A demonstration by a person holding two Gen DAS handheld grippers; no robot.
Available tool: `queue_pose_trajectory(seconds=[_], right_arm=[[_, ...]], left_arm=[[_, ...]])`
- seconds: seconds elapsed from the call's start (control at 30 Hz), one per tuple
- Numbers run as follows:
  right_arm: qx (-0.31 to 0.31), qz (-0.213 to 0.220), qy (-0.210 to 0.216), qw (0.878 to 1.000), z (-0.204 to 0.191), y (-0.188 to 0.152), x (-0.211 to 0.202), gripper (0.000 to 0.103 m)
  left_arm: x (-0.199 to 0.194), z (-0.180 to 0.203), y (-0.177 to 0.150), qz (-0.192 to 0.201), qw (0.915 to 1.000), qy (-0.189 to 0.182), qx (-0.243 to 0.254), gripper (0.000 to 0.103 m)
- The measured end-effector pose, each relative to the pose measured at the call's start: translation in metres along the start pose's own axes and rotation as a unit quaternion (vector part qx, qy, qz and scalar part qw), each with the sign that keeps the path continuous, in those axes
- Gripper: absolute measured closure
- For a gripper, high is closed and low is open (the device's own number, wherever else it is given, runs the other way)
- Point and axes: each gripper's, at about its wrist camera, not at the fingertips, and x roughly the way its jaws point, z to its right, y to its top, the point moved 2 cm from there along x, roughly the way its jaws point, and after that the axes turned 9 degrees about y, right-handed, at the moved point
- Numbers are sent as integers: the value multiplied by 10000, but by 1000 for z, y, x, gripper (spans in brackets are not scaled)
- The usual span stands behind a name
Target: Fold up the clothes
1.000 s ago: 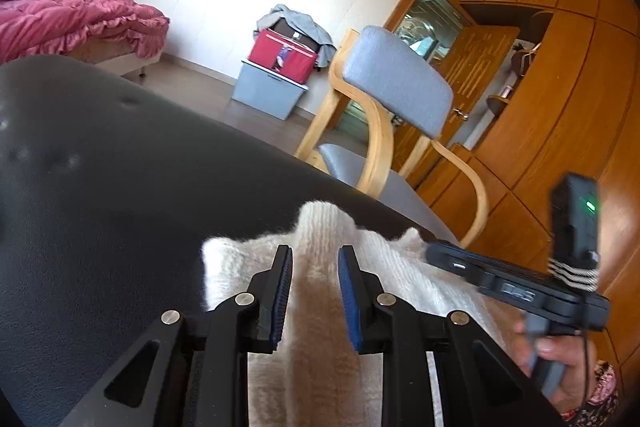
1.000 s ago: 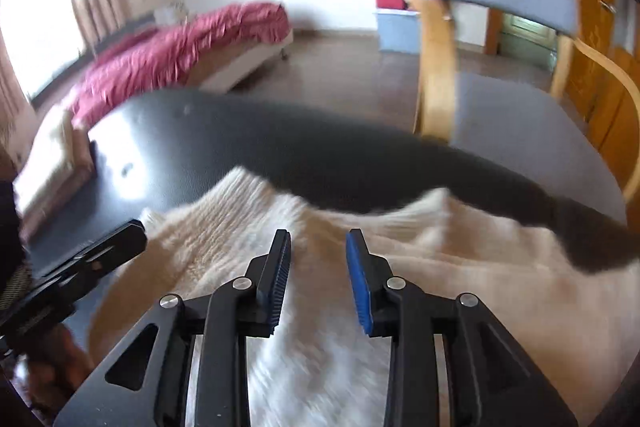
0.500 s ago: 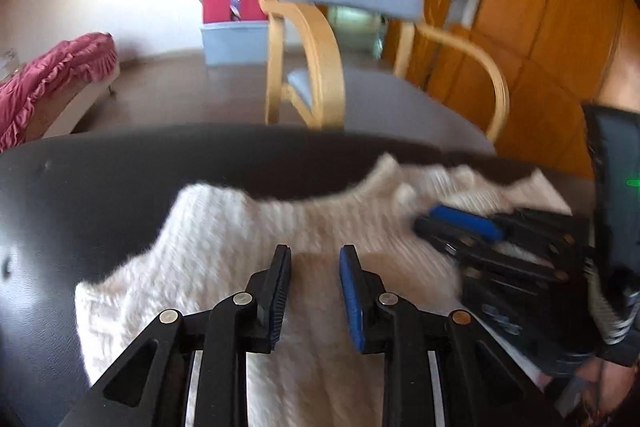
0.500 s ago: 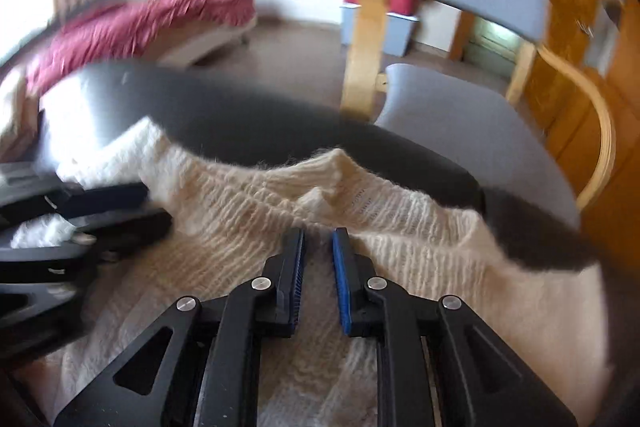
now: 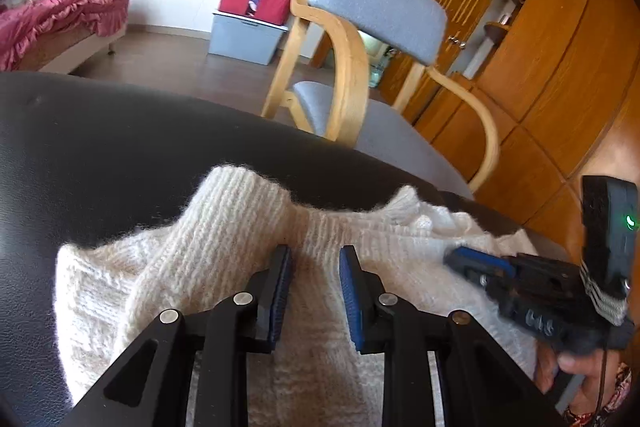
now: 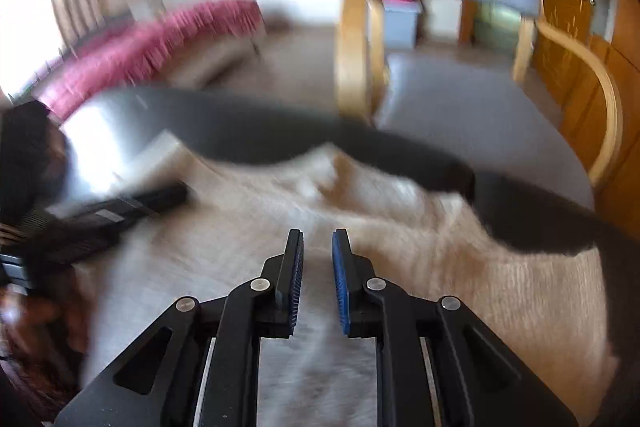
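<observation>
On the black desk (image 5: 100, 163), nearest the cameras, a cream knitted sweater (image 5: 224, 227) lies rumpled, one ribbed part humped up. Over the sweater the left gripper (image 5: 314, 293) hovers with jaws parted, grasping nothing; the right gripper (image 6: 318, 281), to its right, holds its jaws slightly apart, also empty. Risk: closing here could pinch only one fuzzy layer, dragging the sweater askew. The right view is motion-blurred, and the sweater's near edge is cut off. Beyond the sweater stands a grey-cushioned wooden chair (image 5: 376, 7).
</observation>
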Motion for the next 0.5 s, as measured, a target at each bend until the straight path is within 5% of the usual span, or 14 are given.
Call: queue_pose_trajectory(seconds=[0.1,0.5], right_arm=[[531,353,113,9979,26,-2,-4,89],[623,548,-595,9948,41,-32,-62,73]], left_arm=[[0,4,-1,42,9996,227,143,79],[-3,5,-1,57,9988,414,260,79]])
